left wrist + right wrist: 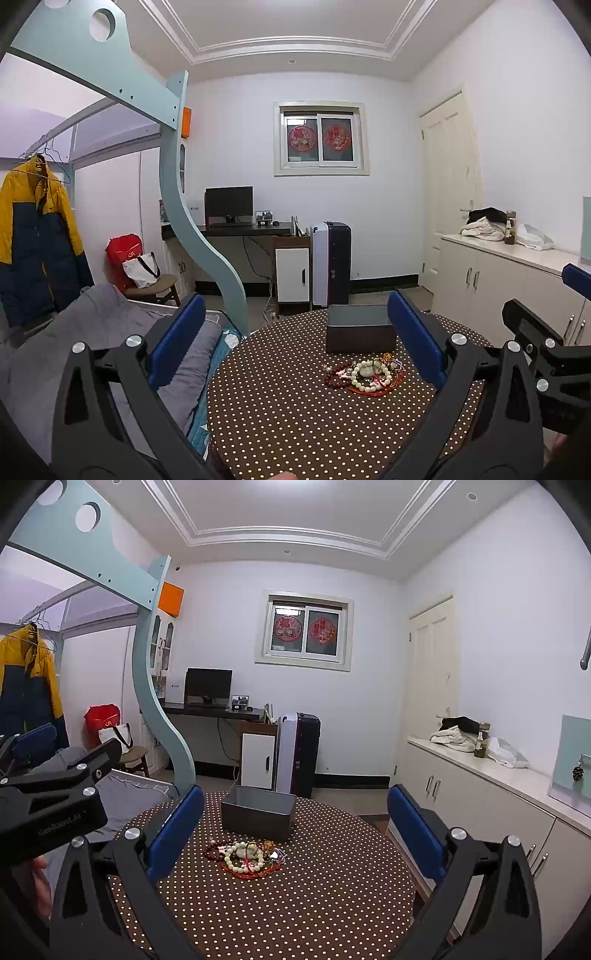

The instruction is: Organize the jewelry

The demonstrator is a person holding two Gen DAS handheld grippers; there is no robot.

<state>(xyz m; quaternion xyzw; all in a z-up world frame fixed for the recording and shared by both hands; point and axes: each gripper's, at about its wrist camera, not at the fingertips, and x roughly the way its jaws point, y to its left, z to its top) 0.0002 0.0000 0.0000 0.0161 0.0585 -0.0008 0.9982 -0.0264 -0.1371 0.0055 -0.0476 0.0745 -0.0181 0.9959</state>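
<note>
1. My left gripper (297,343): jaws spread wide, nothing between the blue pads (177,336). It hangs above the near-left side of the round table (295,424) with the brown polka-dot cloth.
2. My right gripper (295,830): also wide apart, empty, blue pads (413,830) either side of my view. Its body shows at the right edge of the left wrist view, so the two sit side by side.
3. Jewelry pile (365,374): one tangled heap on the cloth, roughly mid-table. I can make out a pale bead bracelet (243,856) on top, a dark red bead strand (334,376) on its left and thin red cord loops (251,873) on the near side. Smaller bits are too tangled to name.
4. Dark box (360,328): open top, standing upright just behind the pile on the far side of the table, not touching it. In the right wrist view the box (258,812) looks empty inside, though I can't see the whole floor of it.
5. Neither gripper touches the pile or the box; both are on the near side of them.
6. Background: grey bedding (110,332) left of the table, white cabinet run (480,794) on the right.
</note>
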